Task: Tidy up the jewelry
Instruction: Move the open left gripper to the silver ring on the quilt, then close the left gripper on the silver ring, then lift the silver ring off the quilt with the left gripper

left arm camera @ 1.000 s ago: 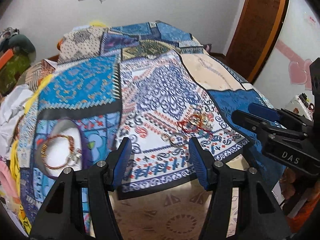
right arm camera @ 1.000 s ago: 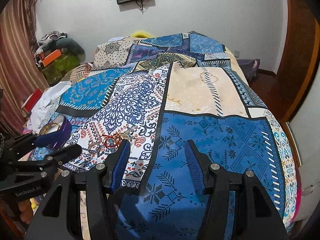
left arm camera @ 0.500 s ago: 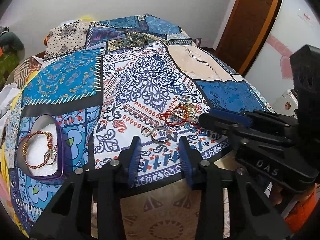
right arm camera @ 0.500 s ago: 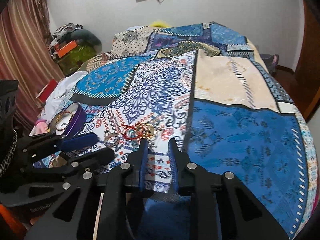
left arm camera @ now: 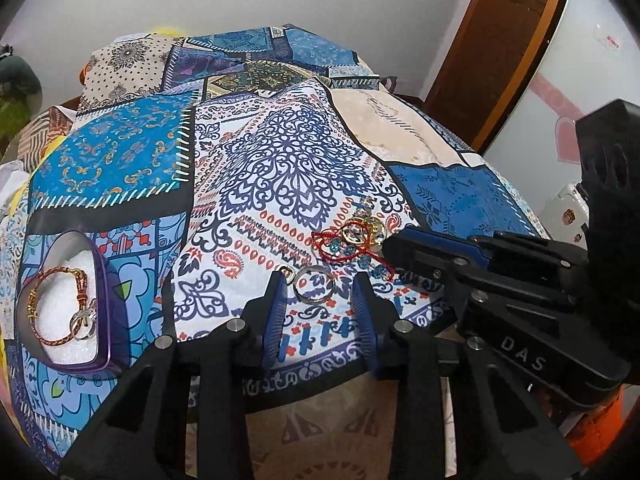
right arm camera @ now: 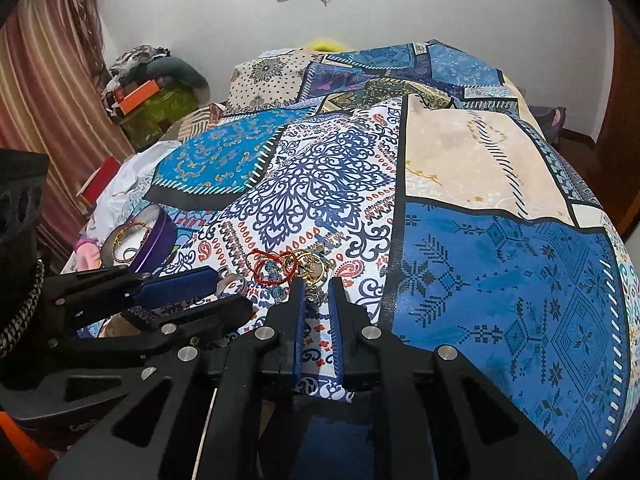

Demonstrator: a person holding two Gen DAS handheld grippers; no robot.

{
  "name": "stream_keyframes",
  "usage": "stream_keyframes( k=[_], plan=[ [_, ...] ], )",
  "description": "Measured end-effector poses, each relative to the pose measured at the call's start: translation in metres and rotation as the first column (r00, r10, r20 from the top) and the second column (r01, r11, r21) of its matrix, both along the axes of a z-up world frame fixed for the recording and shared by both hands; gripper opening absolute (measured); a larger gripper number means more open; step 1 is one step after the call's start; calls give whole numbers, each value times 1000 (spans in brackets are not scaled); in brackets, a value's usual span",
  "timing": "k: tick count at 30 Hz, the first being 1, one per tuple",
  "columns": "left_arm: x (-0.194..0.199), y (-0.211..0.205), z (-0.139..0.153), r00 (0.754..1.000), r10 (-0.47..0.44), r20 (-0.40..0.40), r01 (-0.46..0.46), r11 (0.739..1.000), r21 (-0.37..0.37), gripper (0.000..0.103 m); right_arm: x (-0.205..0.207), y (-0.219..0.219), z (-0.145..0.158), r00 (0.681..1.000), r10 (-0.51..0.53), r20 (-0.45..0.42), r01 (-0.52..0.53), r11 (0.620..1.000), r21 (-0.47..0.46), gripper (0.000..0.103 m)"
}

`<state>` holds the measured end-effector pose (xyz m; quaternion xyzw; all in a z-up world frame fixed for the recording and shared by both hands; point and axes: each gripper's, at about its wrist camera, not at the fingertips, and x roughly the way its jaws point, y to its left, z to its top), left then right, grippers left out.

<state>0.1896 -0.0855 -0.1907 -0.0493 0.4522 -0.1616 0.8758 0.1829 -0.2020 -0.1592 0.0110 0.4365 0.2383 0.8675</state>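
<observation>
Bed: a patchwork bedspread in blue, white and beige covers it.
Purple dish: on the left part, holding a braided bracelet.
Left gripper: jaws partly apart, either side of a silver ring, not touching it.
Right gripper: jaws narrow, tips at a small silver charm; grip unclear.
Jewelry pile: red cord bracelet with gold rings, beside the silver ring.
</observation>
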Motion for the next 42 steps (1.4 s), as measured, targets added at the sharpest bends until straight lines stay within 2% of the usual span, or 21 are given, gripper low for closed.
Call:
stream_keyframes(
  k=[1, 2, 3, 13, 24, 28, 34, 38, 42],
  plan=[
    [0, -1, 0, 1000, 1, 2, -1, 1000, 1, 30, -1, -1, 1, 1000, -3, -1, 3, 1000, 3, 9],
    [0, -2, 0, 1000, -1, 3, 1, 1000, 10, 21, -1, -2, 2, 1000, -4, -2, 4, 1000, 5, 7],
    [0, -3, 0, 1000, -3, 5, 3, 1000, 20, 20, -2, -3, 3, 1000, -9, 1, 9, 1000, 5, 6],
    [-13, -5, 11, 1000, 6, 20, -6, 999, 46, 20, -9, -22, 20, 998, -57, 34, 56, 998, 24, 6],
    [-31, 14, 44, 993, 49, 110, -54, 998, 42, 20, -19, -21, 49, 992, -66, 111, 64, 998, 21, 6],
    [-37, 22, 49, 990, 66, 121, -71, 997, 39, 20, -15, -9, 36, 996, -44, 71, 47, 998, -43, 7],
    [-42, 33, 46, 990, 89, 110, -94, 995, 45, 20, -4, -1, 11, 999, -18, -30, 16, 997, -72, 10],
    [-41, 40, 44, 989, 107, 105, -111, 993, 40, 20, 0, 4, 6, 999, 1, -34, -4, 996, -89, 11],
    [-41, 42, 43, 988, 114, 105, -118, 992, 38, 20, 4, 8, 4, 999, 26, -31, -29, 995, -98, 17]
  ],
)
